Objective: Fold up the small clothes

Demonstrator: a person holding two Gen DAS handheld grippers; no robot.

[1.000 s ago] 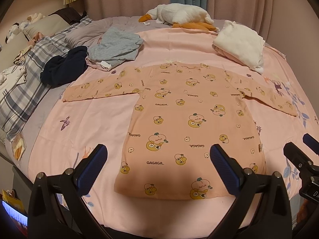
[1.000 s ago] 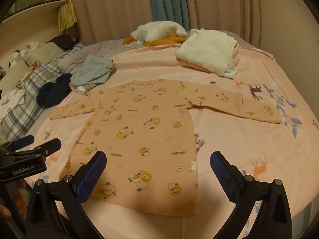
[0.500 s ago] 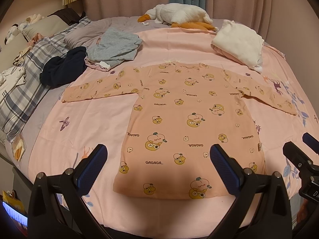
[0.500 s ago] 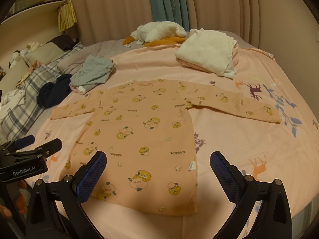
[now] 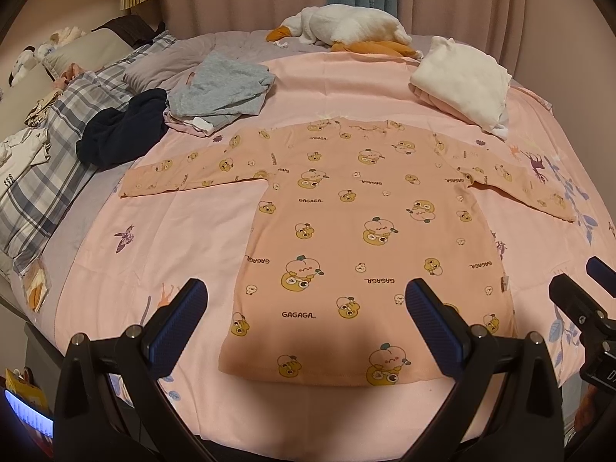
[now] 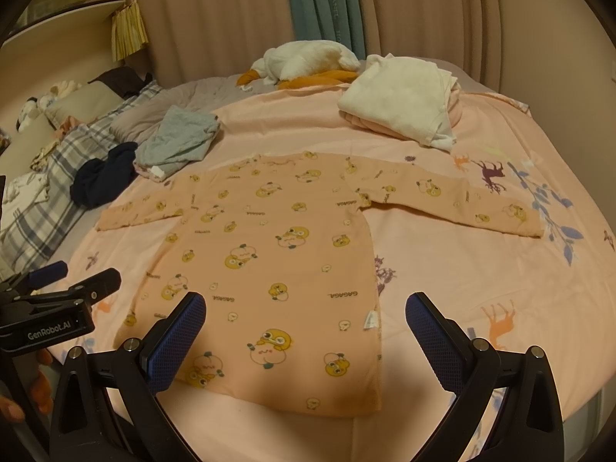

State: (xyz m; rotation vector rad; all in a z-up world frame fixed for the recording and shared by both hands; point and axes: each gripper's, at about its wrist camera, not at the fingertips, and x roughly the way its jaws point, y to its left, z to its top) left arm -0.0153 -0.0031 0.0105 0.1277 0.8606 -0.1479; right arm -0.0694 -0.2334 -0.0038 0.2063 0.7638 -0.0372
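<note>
A: While both tools hang above the near edge of the bed, how do they sit?

B: The left gripper has its blue-padded fingers spread wide, holding nothing, poised over the hem of the peach long-sleeved shirt printed with cartoon ducks. The right gripper is spread just as wide and empty too — it points at the shirt's right hem corner.

A: And the shirt itself?

B: It lies flat on the pink animal-print bedspread, collar away from the grippers, both sleeves stretched out sideways, unfolded. "GAGAGA" lettering shows across the cloth.

A: Anything beyond it?

B: A crumpled grey garment and a dark navy one lie to the far left — a folded cream-white pile sits far right.
</note>
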